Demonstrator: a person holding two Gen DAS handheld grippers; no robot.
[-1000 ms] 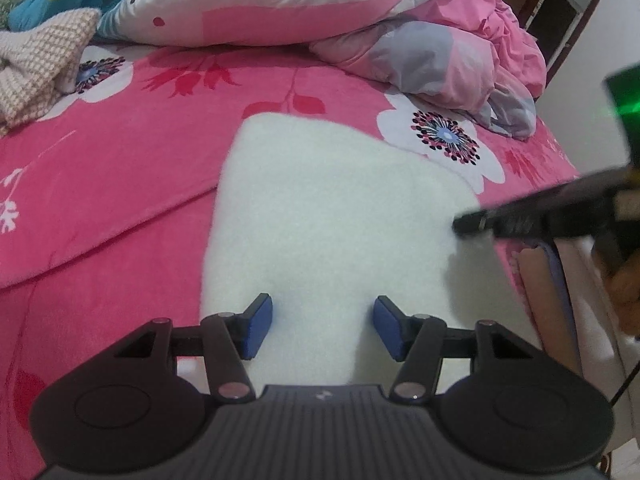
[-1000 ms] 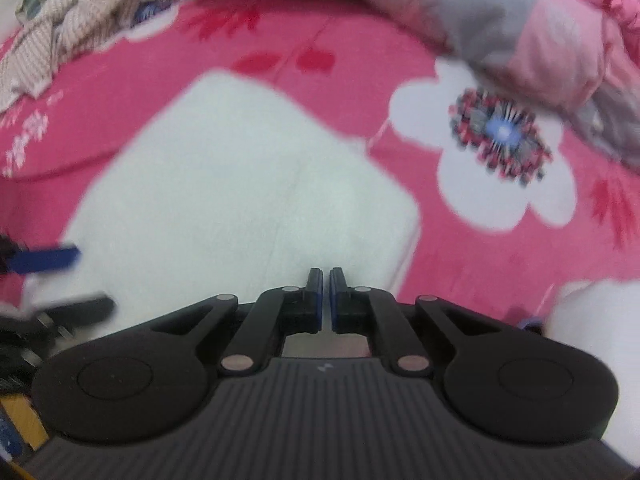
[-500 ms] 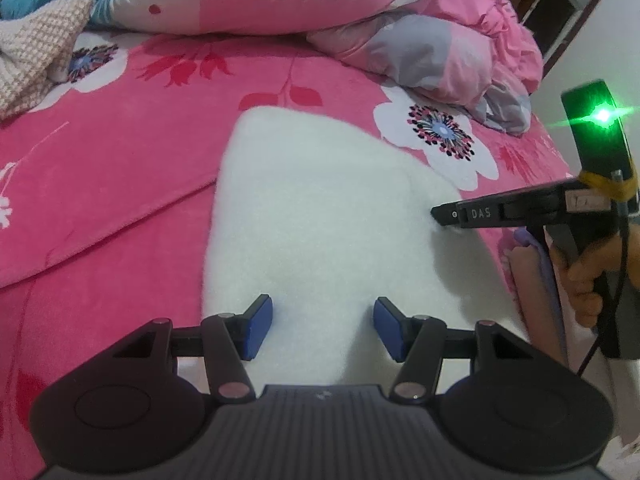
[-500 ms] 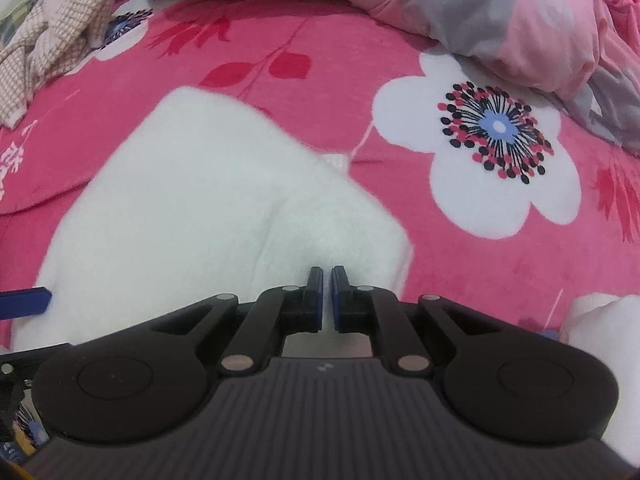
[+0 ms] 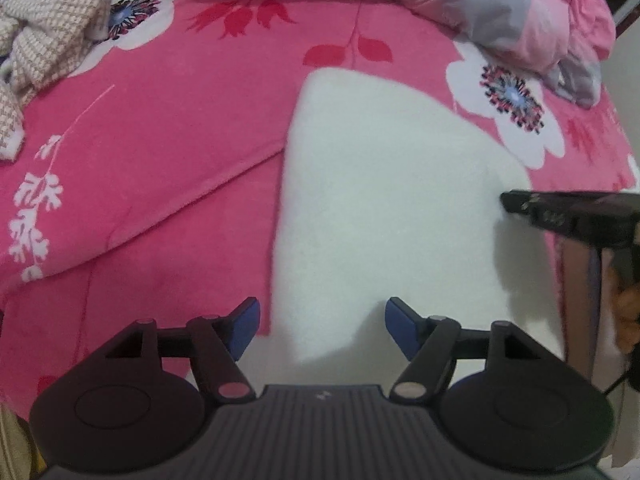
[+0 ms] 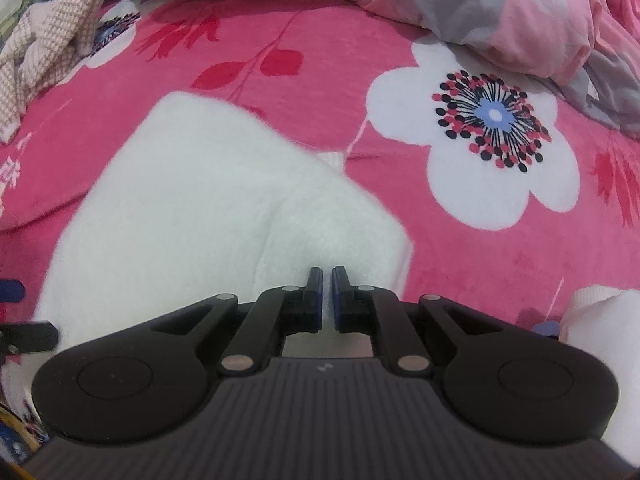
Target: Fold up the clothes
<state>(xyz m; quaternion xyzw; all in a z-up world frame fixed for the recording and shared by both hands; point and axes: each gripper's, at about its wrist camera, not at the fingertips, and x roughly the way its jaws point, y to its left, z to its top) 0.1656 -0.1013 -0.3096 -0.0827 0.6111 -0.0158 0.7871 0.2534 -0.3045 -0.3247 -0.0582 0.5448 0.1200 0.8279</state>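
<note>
I see a white fluffy cloth (image 5: pixel 392 200) lying flat on the pink flowered blanket (image 5: pixel 168 128) of the bed. It is folded into a thick pad, with a soft crease running down its top in my right camera.

My left gripper (image 5: pixel 322 322) hangs over the near edge of the white fluffy cloth. Its blue pads (image 5: pixel 245 322) are spread wide and have just been opening more. Nothing is between them; the left pad is over the pink blanket, just beside the cloth's left edge, and the right pad is over the cloth.

My right gripper (image 6: pixel 327 298) is at the right corner of the white fluffy cloth (image 6: pixel 208 200). Its two blue pads are almost pressed together, with a thin bit of white cloth pinched in the narrow gap. From my left camera I see its dark tips (image 5: pixel 520 202) touching the cloth's right edge, and a hand (image 5: pixel 626 312) behind it.

A beige checked cloth (image 5: pixel 48 40) lies crumpled far off at the left. A pink and grey quilt (image 6: pixel 500 12) is bunched along the back. Another white cloth (image 6: pixel 600 320) sits at the right edge.
</note>
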